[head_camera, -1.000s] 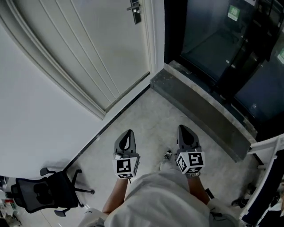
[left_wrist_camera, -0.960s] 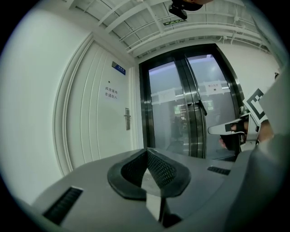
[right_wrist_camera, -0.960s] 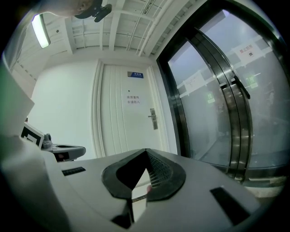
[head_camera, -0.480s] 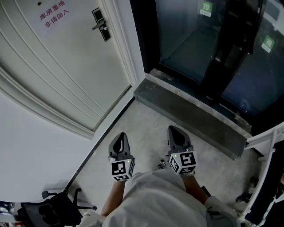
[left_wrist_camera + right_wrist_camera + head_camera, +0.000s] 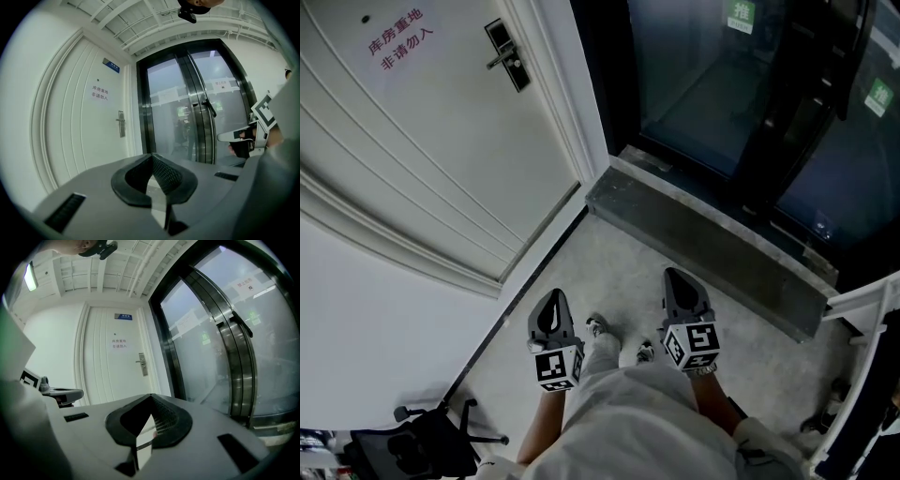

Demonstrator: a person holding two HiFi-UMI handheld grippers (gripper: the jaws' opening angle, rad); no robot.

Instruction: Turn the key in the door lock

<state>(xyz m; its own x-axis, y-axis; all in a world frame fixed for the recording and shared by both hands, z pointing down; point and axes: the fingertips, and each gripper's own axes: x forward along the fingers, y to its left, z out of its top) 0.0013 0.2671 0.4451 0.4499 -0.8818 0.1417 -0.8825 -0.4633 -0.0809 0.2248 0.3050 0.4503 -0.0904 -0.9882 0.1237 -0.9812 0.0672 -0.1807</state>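
White door point(image 5: 441, 159), printed in red 库房重地 / 非请勿入 point(image 5: 394, 36). Glass doors point(image 5: 722, 94) to its right carry a green 推 sign point(image 5: 742, 13). Left gripper point(image 5: 551, 305) and right gripper point(image 5: 678, 283): jaws together, empty, well short of the door. Door lock point(image 5: 506, 54): dark plate with silver lever at the door's right edge; no key can be made out. Blue plate point(image 5: 111, 65) above the door: lettering illegible.

Left gripper point(image 5: 552, 302) and right gripper point(image 5: 677, 281) are held side by side ahead of the torso point(image 5: 647, 422), apart from each other, the right slightly further forward, both pointing ahead and close to level. Each gripper's jaws meet tip to tip with nothing between them. Bare forearms point(image 5: 542, 424) run back from the grippers toward the body.
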